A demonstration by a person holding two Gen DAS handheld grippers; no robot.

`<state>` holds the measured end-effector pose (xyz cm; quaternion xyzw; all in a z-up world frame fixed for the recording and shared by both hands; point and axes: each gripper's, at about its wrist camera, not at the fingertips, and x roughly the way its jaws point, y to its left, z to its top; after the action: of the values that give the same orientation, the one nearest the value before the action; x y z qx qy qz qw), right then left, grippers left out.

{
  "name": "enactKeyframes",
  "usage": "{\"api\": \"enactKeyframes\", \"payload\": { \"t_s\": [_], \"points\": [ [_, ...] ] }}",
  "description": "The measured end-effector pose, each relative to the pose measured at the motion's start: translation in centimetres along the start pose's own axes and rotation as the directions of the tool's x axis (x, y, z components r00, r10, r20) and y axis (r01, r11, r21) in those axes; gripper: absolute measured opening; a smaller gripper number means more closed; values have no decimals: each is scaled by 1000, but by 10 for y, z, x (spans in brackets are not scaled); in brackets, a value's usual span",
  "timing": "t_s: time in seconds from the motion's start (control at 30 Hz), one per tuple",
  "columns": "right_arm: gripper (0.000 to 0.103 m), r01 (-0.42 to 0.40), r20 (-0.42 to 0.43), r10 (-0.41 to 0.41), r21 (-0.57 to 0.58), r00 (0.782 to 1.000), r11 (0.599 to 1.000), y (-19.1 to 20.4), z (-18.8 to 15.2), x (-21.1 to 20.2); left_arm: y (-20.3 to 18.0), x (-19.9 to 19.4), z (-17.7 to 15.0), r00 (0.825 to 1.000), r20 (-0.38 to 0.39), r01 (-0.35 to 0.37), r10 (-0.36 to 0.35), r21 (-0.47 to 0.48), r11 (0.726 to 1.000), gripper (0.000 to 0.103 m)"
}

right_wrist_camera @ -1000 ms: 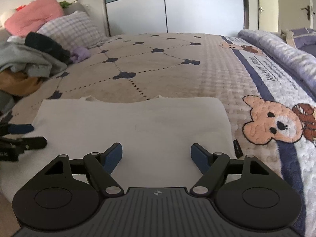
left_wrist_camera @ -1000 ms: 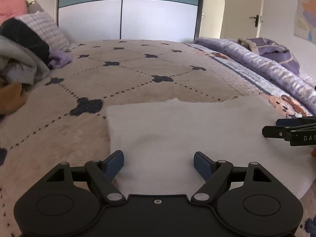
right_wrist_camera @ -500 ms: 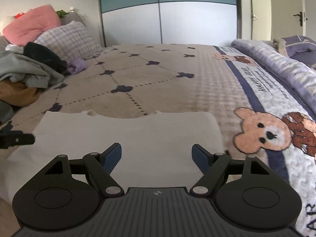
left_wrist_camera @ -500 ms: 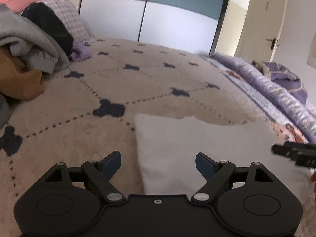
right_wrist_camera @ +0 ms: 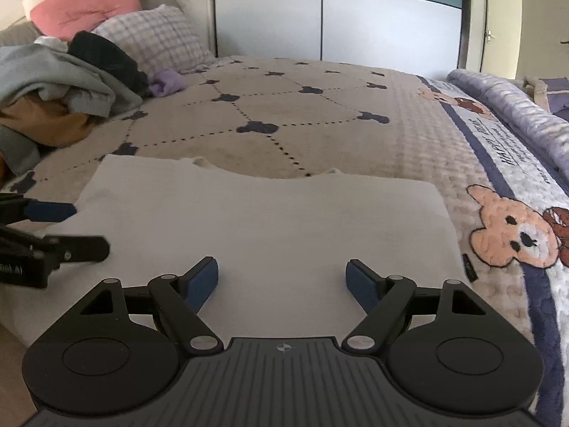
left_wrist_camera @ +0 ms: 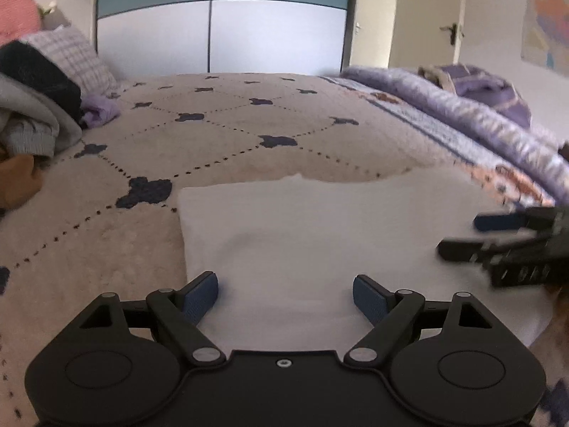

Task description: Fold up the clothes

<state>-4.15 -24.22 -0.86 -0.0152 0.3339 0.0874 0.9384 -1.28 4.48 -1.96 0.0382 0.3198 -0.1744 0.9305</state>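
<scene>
Left wrist view: left tongs (left_wrist_camera: 285, 293) spread wide, gripping nothing, hovering over the white garment (left_wrist_camera: 320, 227) lying flat on the bed (left_wrist_camera: 231, 142). Right wrist view: right tongs (right_wrist_camera: 282, 279) also gaping, empty, garment right ahead, clothes pile (right_wrist_camera: 64, 82) far left.

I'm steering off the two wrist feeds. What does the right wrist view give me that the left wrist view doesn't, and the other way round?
Only the right wrist view shows the bear print on the bedspread, the garment's right edge and its small tag.

Only the left wrist view shows the wall poster and the folded purple blanket.

Both show the white garment lying flat, the clothes pile, the wardrobe, and both grippers open above the garment: left gripper, right gripper.
</scene>
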Motion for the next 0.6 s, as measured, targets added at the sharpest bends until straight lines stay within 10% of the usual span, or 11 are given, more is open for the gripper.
{"api": "enactKeyframes", "payload": {
  "t_s": [0.6],
  "points": [
    [84,76,-5,-76,65,997,995,-63,-14,-29,59,-23,-8,997,-58,47,-58,-171,984,84]
  ]
}}
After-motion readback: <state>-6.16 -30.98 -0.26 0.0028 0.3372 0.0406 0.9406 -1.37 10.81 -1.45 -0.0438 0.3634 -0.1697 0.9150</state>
